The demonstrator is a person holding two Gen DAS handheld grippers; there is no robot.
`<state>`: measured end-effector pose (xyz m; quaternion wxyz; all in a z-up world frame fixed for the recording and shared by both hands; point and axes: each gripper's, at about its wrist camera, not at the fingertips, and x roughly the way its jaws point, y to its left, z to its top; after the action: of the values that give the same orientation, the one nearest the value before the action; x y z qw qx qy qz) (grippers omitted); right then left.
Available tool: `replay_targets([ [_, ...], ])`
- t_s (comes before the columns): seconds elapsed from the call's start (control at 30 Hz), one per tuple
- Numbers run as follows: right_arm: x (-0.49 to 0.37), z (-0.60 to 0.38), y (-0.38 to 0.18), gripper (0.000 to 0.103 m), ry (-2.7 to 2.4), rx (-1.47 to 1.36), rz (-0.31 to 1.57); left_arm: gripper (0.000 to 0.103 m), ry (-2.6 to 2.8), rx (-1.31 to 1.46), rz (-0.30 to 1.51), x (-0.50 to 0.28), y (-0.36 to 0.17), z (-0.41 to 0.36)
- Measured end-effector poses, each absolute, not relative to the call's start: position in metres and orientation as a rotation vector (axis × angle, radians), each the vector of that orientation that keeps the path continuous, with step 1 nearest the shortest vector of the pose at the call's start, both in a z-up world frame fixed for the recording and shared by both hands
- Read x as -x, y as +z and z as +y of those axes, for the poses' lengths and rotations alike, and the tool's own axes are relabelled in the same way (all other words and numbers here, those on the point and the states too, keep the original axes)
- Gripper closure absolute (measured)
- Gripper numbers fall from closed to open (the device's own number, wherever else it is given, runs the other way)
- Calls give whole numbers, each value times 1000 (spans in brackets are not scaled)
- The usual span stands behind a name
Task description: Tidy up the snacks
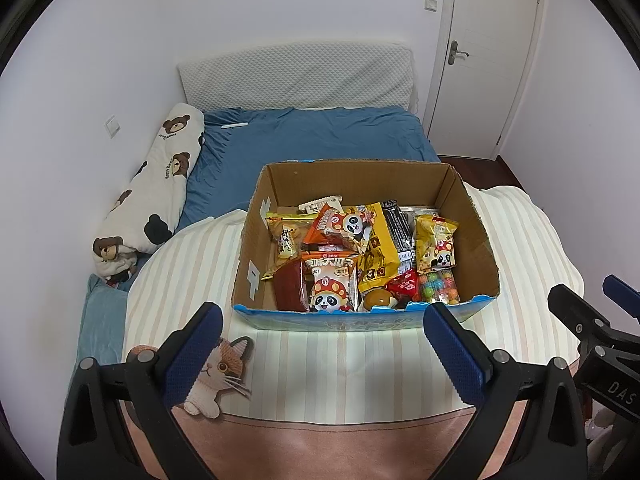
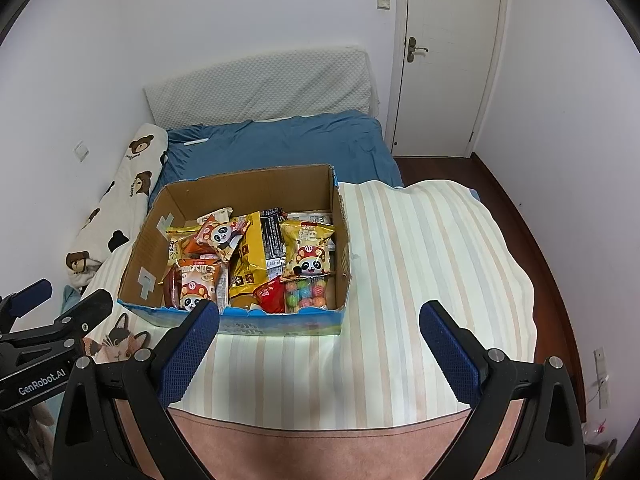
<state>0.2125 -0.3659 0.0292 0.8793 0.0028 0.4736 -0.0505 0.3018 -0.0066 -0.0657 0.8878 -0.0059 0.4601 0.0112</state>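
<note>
A cardboard box (image 1: 476, 220) (image 2: 248, 186) sits on a striped blanket and holds several snack packs: orange panda packs (image 1: 332, 284) (image 2: 198, 280), a yellow bag (image 1: 378, 248) (image 2: 248, 256), a black bag (image 1: 398, 224), a yellow panda pack (image 1: 436, 246) (image 2: 308, 252), a bag of coloured gum balls (image 1: 440, 286) (image 2: 306, 294) and a red pack (image 1: 406, 286). My left gripper (image 1: 322, 316) stands open just short of the box's near wall. My right gripper (image 2: 320, 316) is open too, in front of the box's near right corner. Neither holds anything.
The striped blanket (image 1: 344, 364) (image 2: 420, 260) covers the near part of a bed with a blue sheet (image 1: 320, 136). A bear-print pillow (image 1: 156, 184) lies along the left wall. A cat patch (image 1: 224, 368) lies near the left finger. A white door (image 2: 448, 56) stands at the back right.
</note>
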Motion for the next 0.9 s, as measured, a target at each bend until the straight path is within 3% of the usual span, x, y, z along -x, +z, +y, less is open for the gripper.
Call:
replay_targets([
  [0.9,-209,-365,32,1,-91,-15,984,0,27,6,945,-296,-61,-7],
])
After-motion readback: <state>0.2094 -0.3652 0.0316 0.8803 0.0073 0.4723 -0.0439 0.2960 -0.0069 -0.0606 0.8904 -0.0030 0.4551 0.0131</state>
